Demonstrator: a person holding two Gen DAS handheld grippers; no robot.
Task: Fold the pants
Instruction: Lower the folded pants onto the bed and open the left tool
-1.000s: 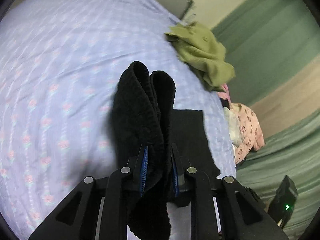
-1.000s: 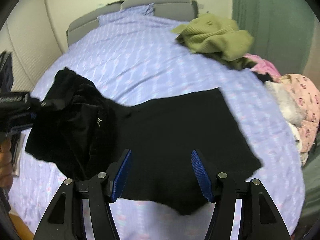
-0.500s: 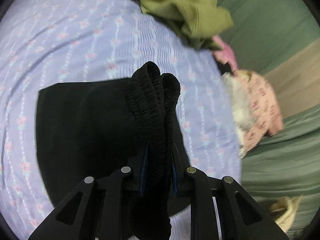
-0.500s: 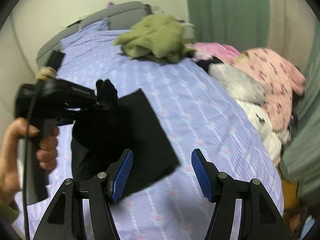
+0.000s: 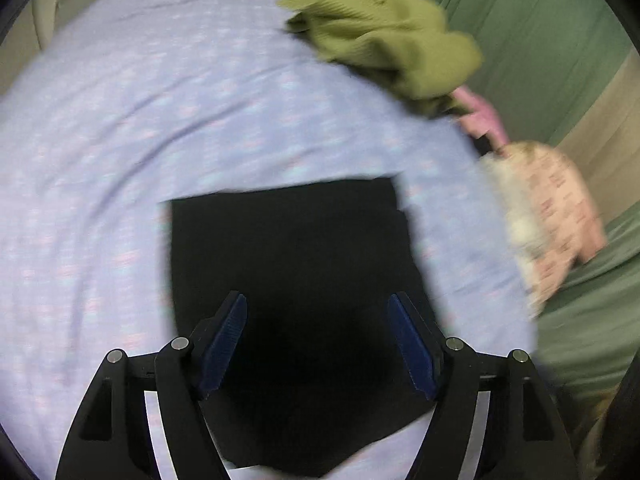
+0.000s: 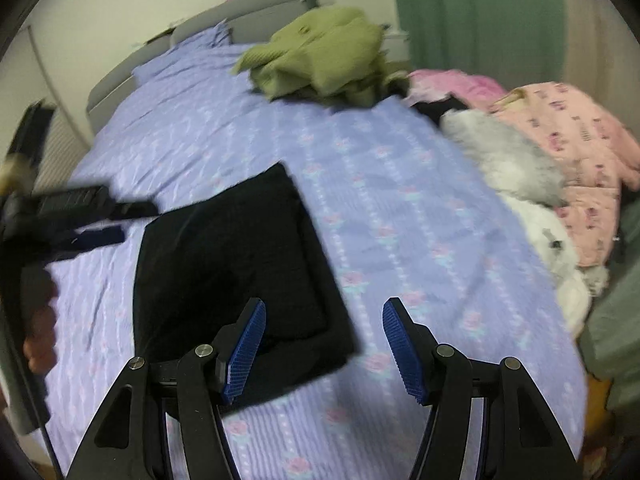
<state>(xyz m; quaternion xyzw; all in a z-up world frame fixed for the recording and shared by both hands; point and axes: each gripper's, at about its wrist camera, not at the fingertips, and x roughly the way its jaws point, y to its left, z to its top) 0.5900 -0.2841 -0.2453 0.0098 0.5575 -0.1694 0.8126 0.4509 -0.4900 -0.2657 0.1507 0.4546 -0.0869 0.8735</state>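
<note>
The black pants lie folded into a flat rectangle on the lilac flowered bed sheet. My left gripper is open and empty, hovering just above the near part of the pants. In the right wrist view the folded pants lie left of centre, and my right gripper is open and empty above their near right corner. The left gripper shows there as a blurred black tool at the left, over the pants' far left edge.
A crumpled green sweater lies at the far side of the bed. Pink and grey-white clothes are piled along the bed's right edge. A grey headboard and green curtain stand behind.
My left gripper has opened and let go of the pants' waistband, which now lies flat on the lower half. The right gripper stayed open and shifted slightly.
</note>
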